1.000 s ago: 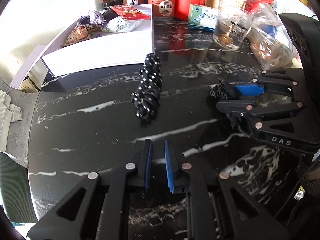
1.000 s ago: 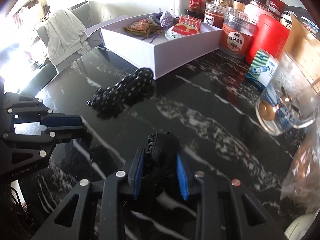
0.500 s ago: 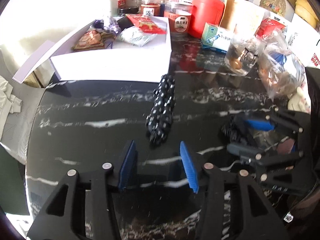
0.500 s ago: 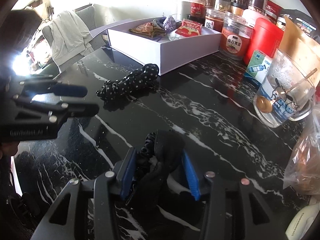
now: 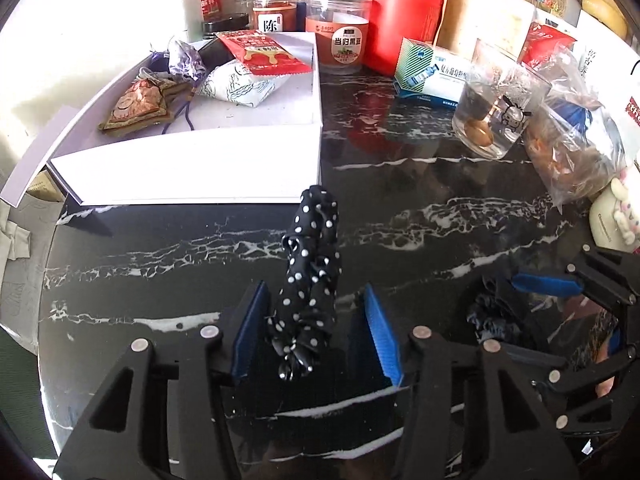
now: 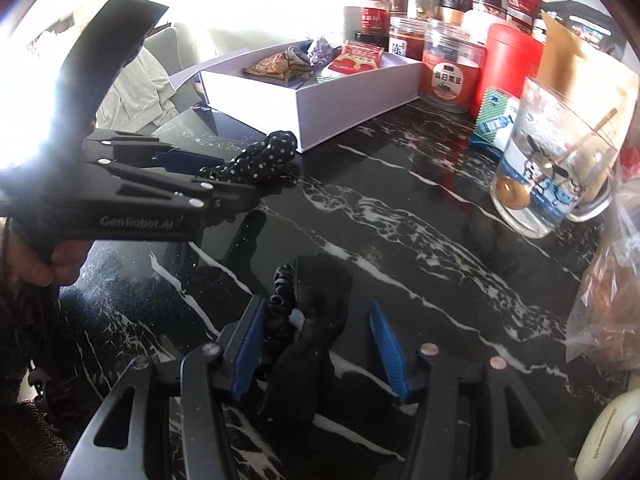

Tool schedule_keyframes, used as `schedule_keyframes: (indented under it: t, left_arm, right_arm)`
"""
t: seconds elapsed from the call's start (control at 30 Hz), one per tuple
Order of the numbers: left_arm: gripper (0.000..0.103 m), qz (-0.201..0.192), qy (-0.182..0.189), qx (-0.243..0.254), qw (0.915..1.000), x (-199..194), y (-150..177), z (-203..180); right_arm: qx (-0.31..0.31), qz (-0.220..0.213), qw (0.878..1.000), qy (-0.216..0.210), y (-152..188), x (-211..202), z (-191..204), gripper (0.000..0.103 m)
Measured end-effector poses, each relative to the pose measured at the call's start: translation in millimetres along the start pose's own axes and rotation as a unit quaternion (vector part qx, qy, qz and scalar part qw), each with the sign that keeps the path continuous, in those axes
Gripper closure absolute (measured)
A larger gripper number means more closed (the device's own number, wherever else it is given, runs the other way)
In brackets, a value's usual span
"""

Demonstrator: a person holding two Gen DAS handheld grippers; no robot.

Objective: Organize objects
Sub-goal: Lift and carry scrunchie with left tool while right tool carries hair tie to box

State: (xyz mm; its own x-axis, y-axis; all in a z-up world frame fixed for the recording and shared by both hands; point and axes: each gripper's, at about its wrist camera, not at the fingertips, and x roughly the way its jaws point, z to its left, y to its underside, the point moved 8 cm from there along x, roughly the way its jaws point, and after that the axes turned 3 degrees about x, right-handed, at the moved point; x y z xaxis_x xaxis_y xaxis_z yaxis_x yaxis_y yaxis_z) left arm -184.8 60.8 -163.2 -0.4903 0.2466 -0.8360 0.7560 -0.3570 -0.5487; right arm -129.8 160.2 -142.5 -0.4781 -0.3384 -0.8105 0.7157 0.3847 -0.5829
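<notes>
A black polka-dot scrunchie (image 5: pixel 310 280) lies on the black marble table (image 5: pixel 160 264), its near end between the open jaws of my left gripper (image 5: pixel 316 336). It also shows in the right wrist view (image 6: pixel 256 160). A plain black scrunchie (image 6: pixel 316 312) lies between the open jaws of my right gripper (image 6: pixel 320 352), touching the left pad. The right gripper shows in the left wrist view (image 5: pixel 532 304) at the right. A white open box (image 5: pixel 192 172) with snack packets stands just behind the polka-dot scrunchie.
Jars, a red canister (image 5: pixel 404 20), a medicine carton (image 5: pixel 428 72), a glass cup with a spoon (image 5: pixel 496 104) and a plastic bag (image 5: pixel 576 148) crowd the back and right of the table. A white figurine mug (image 5: pixel 616 220) stands at the right edge.
My left gripper opened and moved forward around the polka-dot scrunchie's near end. My right gripper opened wider, loosening its hold on the black scrunchie.
</notes>
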Motion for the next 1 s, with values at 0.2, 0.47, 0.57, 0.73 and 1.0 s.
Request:
schedule_keyframes:
  t: [0.2, 0.47, 0.57, 0.73, 1.0]
  left_arm:
    - [0.085, -0.005, -0.010, 0.012, 0.9999, -1.9, 1.6, 1.9]
    - [0.087, 0.003, 0.004, 0.007, 1.0000, -12.4, 15.6, -0.3]
    - [0.087, 0.007, 0.007, 0.004, 0.9999, -17.9, 23.4, -1.4]
    - [0.087, 0.012, 0.004, -0.003, 0.9999, -27.0, 36.8, 0.2]
    - [0.087, 0.011, -0.009, -0.004, 0.9999, -49.1, 55.9, 1.3]
  right_arm:
    - [0.005, -0.001, 1.000, 0.000, 4.0, -3.0, -0.5, 0.042]
    - [0.014, -0.006, 1.000, 0.007, 6.7, -5.9, -3.2, 0.042]
    - [0.013, -0.005, 1.000, 0.011, 7.4, -6.5, -0.9, 0.042]
    - [-0.005, -0.006, 1.000, 0.024, 8.1, -7.9, 7.1, 0.077]
    - [-0.012, 0.004, 1.000, 0.006, 9.1, -9.7, 17.8, 0.086]
